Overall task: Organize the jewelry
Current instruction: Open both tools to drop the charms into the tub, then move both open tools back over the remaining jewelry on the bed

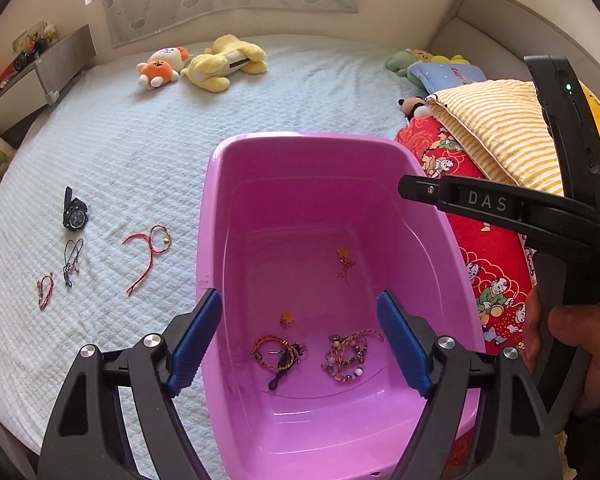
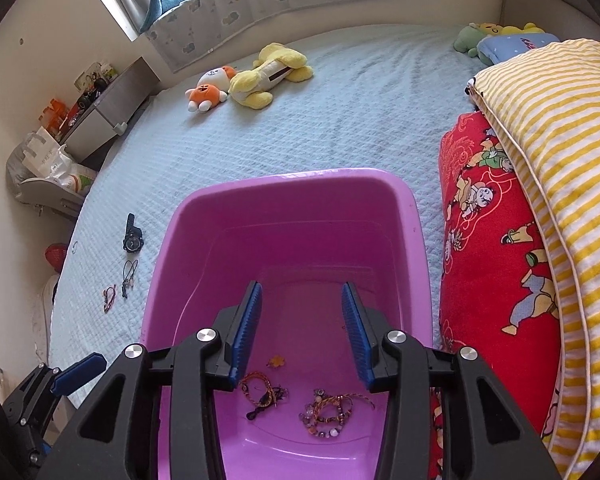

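The left claw [image 1: 300,338] hangs over the near end of the pink tub [image 1: 216,184] with its blue pads spread wide and nothing between them; the right claw [image 2: 302,334] hovers above the same tub, also parted and empty, though less widely. Directly below them, on the tub floor, lie a braided red bracelet [image 1: 274,354] with a dark cord trailing from it, a beaded bracelet [image 1: 346,360] tangled with a woven strand just beside it, and two small orange charms, one [image 1: 287,318] near the bracelets and one [image 1: 343,256] farther up the floor. Outward to the left, on the pale quilted bed [image 1: 140,152], the unsorted pieces remain: a red string bracelet [image 1: 150,250] nearest the tub, then a thin dark cord charm [image 1: 71,262], a small red-and-dark bracelet [image 1: 45,290], and a black watch [image 1: 74,216] above them. All of it looks light. The cords and strings are likely limp and will sag or slip out of a loose pinch, so a firm close across a knot, bead or doubled strand seems wisest, pressing slightly into the soft quilt. The watch is probably stiffer and heavier; its case or the strap beside the case offers the surest hold.
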The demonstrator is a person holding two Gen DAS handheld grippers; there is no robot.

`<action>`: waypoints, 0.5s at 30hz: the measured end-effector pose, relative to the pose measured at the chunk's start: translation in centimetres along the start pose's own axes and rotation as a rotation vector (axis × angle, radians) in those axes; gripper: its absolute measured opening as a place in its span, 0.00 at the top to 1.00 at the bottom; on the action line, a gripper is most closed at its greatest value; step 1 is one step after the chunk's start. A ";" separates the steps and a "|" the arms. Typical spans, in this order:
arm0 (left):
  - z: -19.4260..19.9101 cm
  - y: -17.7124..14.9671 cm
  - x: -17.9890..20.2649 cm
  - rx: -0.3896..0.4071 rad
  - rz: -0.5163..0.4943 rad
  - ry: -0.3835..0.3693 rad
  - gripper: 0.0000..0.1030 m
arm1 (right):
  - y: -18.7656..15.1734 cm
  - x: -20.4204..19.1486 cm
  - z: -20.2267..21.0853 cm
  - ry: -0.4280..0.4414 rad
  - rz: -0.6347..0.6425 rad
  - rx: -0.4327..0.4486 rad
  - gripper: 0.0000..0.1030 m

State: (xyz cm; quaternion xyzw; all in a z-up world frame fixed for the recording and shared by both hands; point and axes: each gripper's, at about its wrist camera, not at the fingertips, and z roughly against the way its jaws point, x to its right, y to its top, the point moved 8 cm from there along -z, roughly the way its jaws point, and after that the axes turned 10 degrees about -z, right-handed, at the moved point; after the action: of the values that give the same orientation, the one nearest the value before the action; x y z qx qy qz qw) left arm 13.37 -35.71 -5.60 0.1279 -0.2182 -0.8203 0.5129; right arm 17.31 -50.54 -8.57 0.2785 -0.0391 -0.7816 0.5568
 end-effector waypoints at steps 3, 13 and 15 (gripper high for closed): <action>1.0 0.0 -0.4 0.007 0.002 0.004 0.24 | -1.3 -0.1 0.9 0.009 -0.007 -0.007 0.56; 4.3 -1.8 -4.5 0.014 0.068 0.050 0.24 | -7.3 -2.5 2.6 0.036 0.027 -0.069 0.56; 5.2 -2.4 -5.6 0.017 0.080 0.065 0.24 | -8.1 -3.5 2.7 0.045 0.039 -0.079 0.56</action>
State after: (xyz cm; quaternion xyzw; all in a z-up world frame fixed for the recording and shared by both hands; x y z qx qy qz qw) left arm 11.70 -28.59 -2.34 0.1498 -0.2134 -0.7927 0.5510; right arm 9.90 -45.01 -7.94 0.2727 -0.0010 -0.7651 0.5833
